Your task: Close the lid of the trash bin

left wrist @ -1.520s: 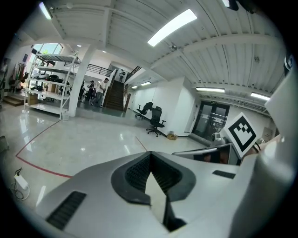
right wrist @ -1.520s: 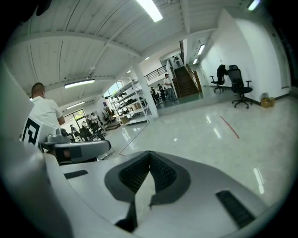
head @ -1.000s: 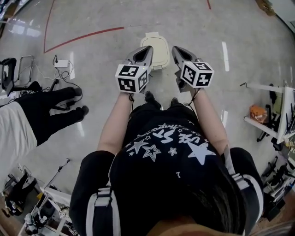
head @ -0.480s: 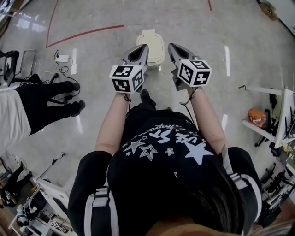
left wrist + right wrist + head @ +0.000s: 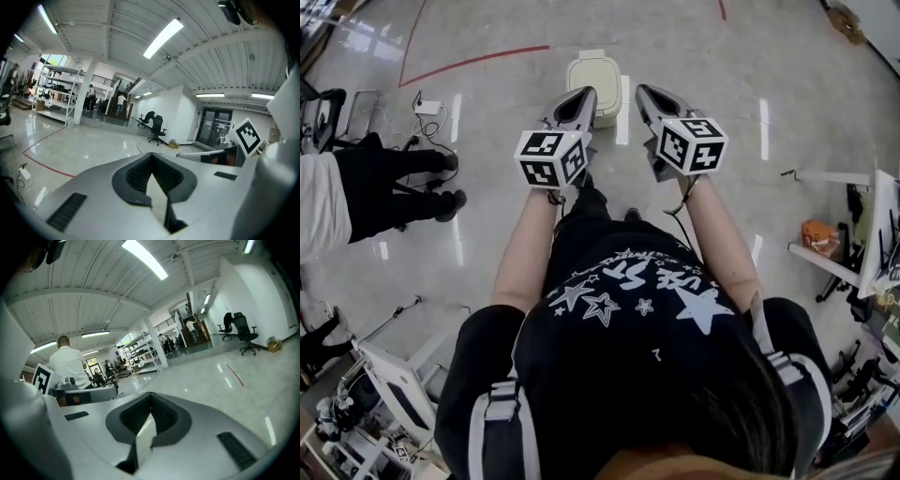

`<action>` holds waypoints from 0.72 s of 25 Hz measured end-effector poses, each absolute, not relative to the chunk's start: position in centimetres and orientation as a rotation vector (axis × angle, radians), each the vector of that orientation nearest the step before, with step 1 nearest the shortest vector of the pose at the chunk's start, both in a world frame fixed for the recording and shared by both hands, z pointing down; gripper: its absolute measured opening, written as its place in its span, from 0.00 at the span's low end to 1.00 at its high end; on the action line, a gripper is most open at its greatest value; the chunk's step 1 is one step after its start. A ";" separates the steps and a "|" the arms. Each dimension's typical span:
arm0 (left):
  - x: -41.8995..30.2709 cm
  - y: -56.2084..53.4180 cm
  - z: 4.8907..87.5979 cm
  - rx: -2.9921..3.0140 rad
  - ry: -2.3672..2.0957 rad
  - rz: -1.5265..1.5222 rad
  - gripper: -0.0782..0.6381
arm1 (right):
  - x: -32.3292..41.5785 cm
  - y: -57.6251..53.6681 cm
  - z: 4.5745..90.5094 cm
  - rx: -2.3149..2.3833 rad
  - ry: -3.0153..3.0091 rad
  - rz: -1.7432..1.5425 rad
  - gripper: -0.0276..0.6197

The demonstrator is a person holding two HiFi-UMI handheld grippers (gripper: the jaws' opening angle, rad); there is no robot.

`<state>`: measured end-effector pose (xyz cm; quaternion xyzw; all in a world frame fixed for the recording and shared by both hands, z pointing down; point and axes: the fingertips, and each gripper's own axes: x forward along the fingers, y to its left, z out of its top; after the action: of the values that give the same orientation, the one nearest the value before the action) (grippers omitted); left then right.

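Both outstretched — left gripper (image 5: 588, 92), right gripper (image 5: 642, 90) — fingers (image 5: 136, 176) together.

No word or number can be read with certainty. The person's black T-shirt (image 5: 637, 309) carries white stars and white block letters, seen upside down and too warped to spell out. The left gripper (image 5: 587, 93) and the right gripper (image 5: 643, 90) each carry a white marker cube (image 5: 548, 157) whose faces bear only black-and-white square code patterns, with no letters or digits.

Trash bin (image 5: 587, 71) on floor (image 5: 722, 56) ahead, beyond left hand-held gripper (image 5: 584, 96) & right hand-held gripper (image 5: 645, 92); bystander (image 5: 384, 187) far left.
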<state>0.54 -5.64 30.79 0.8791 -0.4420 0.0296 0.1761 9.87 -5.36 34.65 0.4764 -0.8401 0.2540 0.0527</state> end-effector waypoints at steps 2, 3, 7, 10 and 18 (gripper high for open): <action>0.8 -3.8 30.4 2.486 -1.269 0.069 0.12 | 10.2 -3.7 34.3 1.434 -2.570 0.757 0.05; 1.0 -3.0 30.3 2.485 -1.279 0.064 0.12 | 10.4 -3.0 34.1 1.425 -2.580 0.749 0.05; 1.7 0.6 29.7 2.488 -1.312 0.062 0.12 | 10.8 0.1 33.4 1.386 -2.610 0.721 0.05; 2.0 2.8 28.9 2.506 -1.320 0.044 0.12 | 10.7 2.1 32.5 1.371 -2.635 0.684 0.05; 0.8 4.9 28.6 2.536 -1.298 0.021 0.12 | 8.9 5.0 30.2 1.378 -2.683 0.546 0.05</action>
<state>0.84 4.95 28.62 0.8806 -0.4508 0.0072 0.1458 8.91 4.97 30.19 0.4492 -0.8747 0.1780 0.0382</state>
